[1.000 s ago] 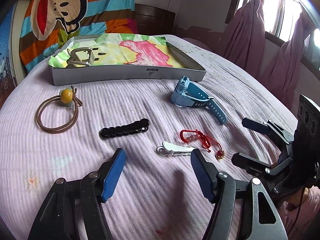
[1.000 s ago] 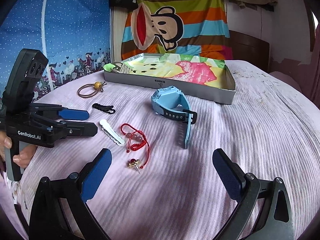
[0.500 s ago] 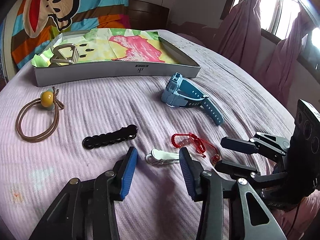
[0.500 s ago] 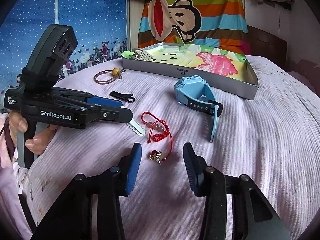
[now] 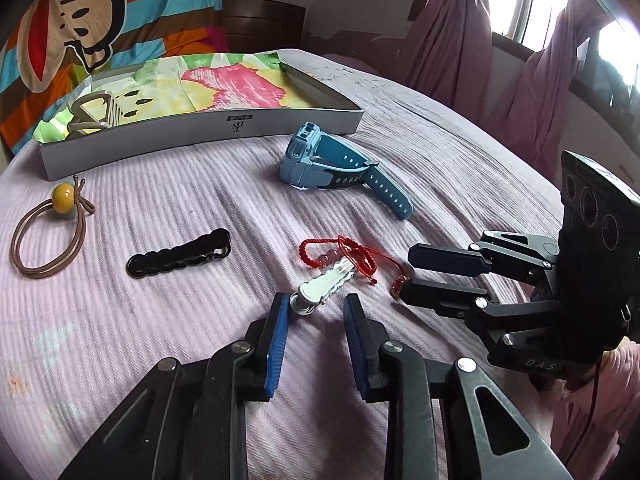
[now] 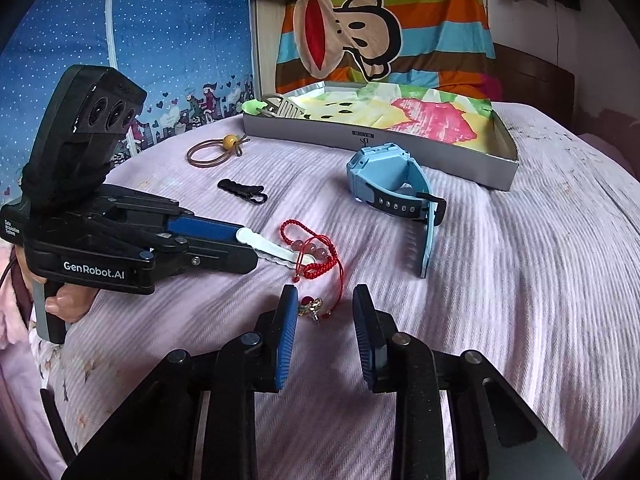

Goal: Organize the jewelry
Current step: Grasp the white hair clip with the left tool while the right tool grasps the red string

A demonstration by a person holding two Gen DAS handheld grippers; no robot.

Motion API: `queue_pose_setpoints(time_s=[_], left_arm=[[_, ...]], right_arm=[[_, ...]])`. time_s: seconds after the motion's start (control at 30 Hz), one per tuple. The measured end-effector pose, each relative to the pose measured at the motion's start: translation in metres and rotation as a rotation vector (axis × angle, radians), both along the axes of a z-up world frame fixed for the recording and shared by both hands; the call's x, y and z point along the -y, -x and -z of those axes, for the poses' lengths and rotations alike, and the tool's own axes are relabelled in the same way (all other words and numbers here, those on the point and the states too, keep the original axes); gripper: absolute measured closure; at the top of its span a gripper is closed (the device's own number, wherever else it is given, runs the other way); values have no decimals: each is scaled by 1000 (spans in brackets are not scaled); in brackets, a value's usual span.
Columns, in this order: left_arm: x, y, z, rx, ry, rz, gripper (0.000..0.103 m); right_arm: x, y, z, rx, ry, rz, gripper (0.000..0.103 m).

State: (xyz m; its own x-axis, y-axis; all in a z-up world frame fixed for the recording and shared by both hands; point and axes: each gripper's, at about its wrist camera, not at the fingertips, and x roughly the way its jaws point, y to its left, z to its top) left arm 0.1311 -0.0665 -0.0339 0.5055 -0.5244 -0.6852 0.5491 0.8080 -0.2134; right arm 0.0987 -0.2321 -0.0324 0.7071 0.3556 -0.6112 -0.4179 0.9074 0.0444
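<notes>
1. Two grippers work side by side on the bed (image 5: pixel 460 152). The left gripper (image 5: pixel 316 312) has just been narrowing its jaws; they stand a little apart around the near end of the white clip (image 5: pixel 322 286), one pad about touching it, no firm clamp visible.
2. The clip's long axis runs away from the left jaws toward the red bracelet (image 5: pixel 344 254), and its far end lies under the cord. The left gripper is plainly the nearer one to it.
3. The right gripper (image 6: pixel 324 308) has also just been narrowing; its jaws are slightly apart, straddling the bracelet's gold charm (image 6: pixel 312 306), not yet pinching it.
4. Beyond the bracelet lie the blue watch (image 5: pixel 320 160) and, left of the bracelet, a black clip (image 5: pixel 180 258) and hair tie (image 5: pixel 48 236).
5. Farthest beyond the bracelet sits the box (image 5: pixel 200 136), likely the place for everything.
</notes>
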Motion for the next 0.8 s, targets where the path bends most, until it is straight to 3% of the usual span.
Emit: queue_pose_setpoints(time_s=[0.23,0.33,0.8], left_arm=[[7,3,3,8,-32,22,84],[11,4,3,12,-41,34,84],[21,1,6,22,-82,42,86]], right_arm=[[-9,8,0,21,42,-28,79],[-12,8,0,21,58,-39,88],[-6,5,3,6,33,-16,95]])
